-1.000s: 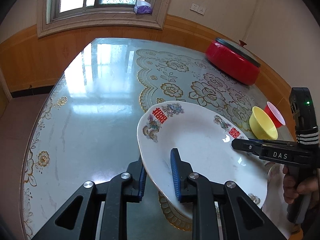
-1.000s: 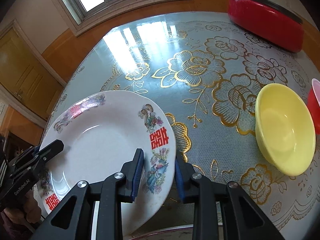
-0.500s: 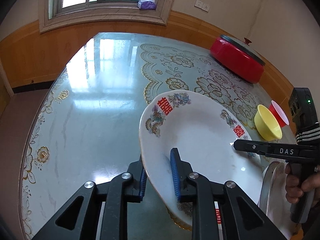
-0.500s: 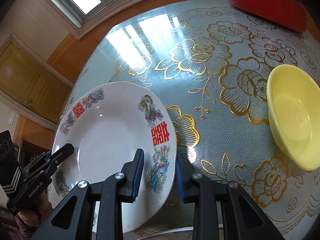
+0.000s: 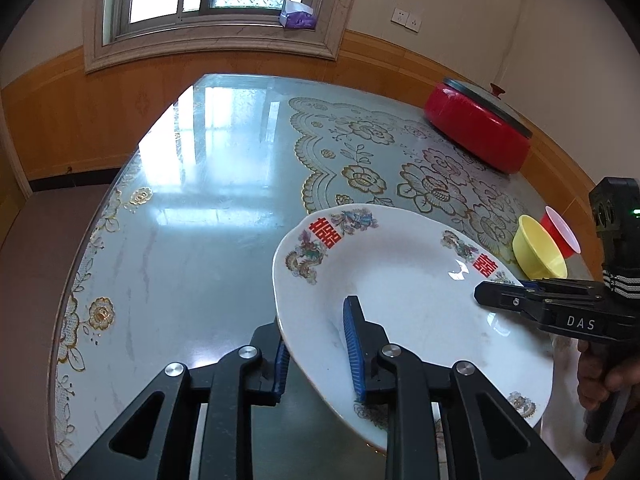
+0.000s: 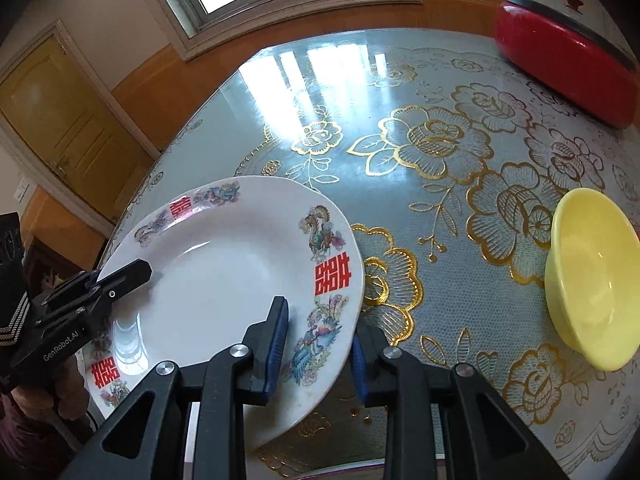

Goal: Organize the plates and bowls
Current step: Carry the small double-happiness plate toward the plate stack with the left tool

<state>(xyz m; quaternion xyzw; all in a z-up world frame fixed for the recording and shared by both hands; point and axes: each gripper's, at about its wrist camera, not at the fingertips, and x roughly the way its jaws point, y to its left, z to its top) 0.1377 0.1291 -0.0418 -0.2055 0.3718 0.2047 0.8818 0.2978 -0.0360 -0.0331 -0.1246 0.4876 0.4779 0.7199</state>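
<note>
The white plate [image 5: 416, 312] with red and floral rim decoration is held tilted above the near part of the desk [image 5: 208, 208], gripped from both sides. The left hand-held gripper [image 5: 318, 354] pinches its left rim, one blue pad on the face and one beneath. The right hand-held gripper [image 6: 318, 350] straddles the right rim over the flower pattern, its jaws closing a little on the edge.

This is glazed ceramic: stiff, fairly heavy for its thinness, slick and breakable (a slip onto the glass-topped desk would likely chip it). The flat rim is the sensible place to hold, at opposite edges as here, kept level. The yellow bowl [image 6: 592, 280] sits on the right, a red cup [image 5: 560, 236] just beyond it.
</note>
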